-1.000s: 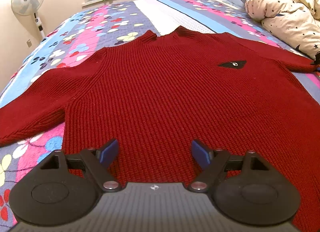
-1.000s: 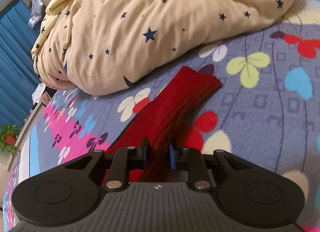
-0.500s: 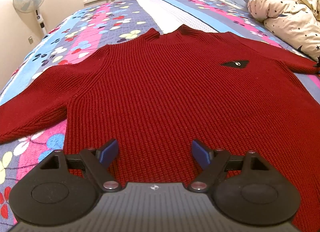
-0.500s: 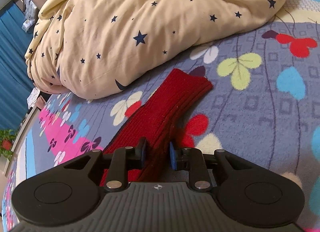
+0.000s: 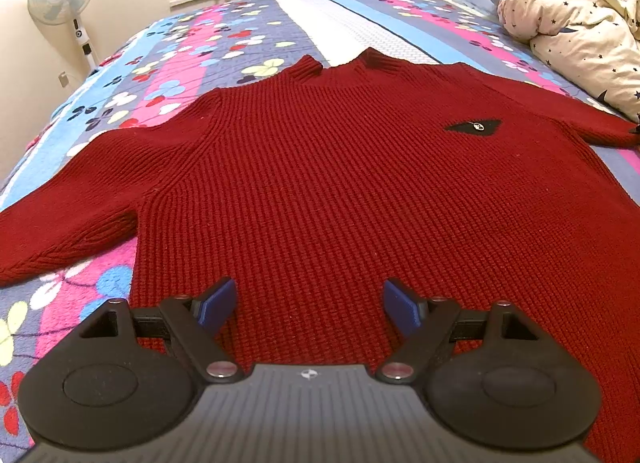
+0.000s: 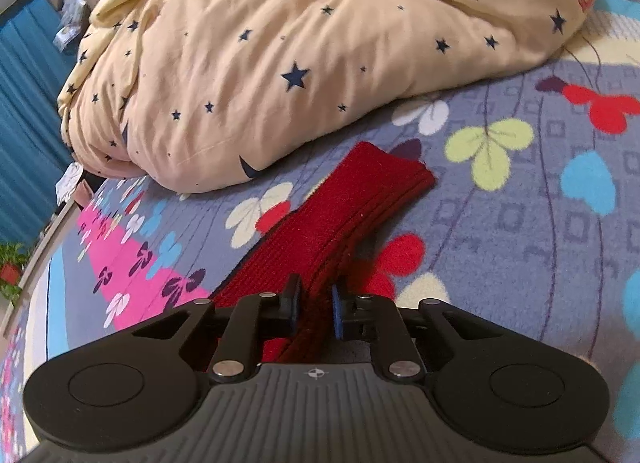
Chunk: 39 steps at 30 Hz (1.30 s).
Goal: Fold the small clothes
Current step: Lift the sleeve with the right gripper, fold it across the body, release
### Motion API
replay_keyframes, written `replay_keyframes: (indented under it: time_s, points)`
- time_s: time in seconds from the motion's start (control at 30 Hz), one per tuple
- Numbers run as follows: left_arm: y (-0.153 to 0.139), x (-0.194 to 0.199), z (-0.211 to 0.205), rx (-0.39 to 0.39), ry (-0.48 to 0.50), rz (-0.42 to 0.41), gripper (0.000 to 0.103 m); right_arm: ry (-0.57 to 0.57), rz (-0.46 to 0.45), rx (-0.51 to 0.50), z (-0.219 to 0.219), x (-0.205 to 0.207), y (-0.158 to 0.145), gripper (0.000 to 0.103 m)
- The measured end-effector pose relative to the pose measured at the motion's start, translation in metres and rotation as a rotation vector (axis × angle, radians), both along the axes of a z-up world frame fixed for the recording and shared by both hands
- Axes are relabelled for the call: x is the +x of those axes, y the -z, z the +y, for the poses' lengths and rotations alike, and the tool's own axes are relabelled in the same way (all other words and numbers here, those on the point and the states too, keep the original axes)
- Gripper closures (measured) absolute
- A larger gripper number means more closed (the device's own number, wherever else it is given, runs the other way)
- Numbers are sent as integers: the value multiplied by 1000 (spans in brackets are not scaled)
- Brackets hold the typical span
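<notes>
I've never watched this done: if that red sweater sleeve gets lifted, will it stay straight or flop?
Probably flop: the sleeve is soft ribbed knit lying limp on the bedspread. It likely won't slip, since the right gripper is closing on a fuzzy fold of it. The thick sweater may drag behind.

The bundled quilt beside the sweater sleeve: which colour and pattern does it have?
The quilt is cream-yellow with small dark navy stars and some crescent moons; the right wrist view shows it best.

R gripper [image 6: 314, 309] fingers closing tighter on sweater sleeve [image 6: 360, 203].
</notes>
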<state>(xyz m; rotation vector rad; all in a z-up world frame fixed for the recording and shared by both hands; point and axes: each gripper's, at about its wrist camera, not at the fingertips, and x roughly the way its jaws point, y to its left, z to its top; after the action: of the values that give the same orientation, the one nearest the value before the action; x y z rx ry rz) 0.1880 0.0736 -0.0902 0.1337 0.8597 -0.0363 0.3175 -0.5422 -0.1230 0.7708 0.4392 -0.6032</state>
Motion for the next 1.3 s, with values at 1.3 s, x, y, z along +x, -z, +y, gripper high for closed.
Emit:
replay_keyframes:
  time_s: [1.3]
  points:
    - [-53,9,85,-252,-323,-2,18,-922,111,-601,359,-38,-83,62]
